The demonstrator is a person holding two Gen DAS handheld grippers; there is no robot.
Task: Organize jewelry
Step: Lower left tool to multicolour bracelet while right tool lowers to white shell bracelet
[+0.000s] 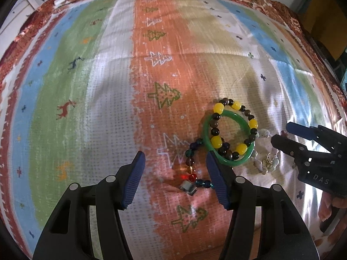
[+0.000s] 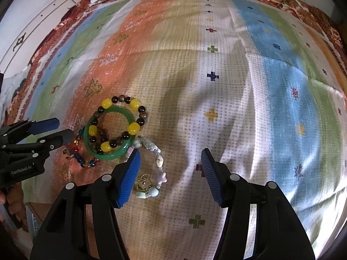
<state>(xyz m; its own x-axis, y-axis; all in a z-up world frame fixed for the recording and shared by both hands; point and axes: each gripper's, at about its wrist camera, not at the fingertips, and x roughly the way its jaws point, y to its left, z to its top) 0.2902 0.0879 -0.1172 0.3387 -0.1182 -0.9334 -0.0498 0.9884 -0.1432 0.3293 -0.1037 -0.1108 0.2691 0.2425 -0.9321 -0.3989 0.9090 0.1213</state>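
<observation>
Jewelry, with a stiff, slick green bangle (image 1: 227, 138) best pinched across its rim, tangles amid floppy bead strands while both grippers (image 1: 175, 175) (image 2: 170, 177) gape wide, holding nothing.

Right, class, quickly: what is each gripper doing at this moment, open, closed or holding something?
Left gripper: open, holding nothing, above the glass bead bracelet.
Right gripper: open, holding nothing, near the pale stone bracelet.

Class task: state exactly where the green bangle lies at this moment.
In both views the green bangle lies on the patterned cloth, interlaced with the yellow-and-dark bead bracelet, between the multicoloured bead strand and the pale stone bracelet.
</observation>
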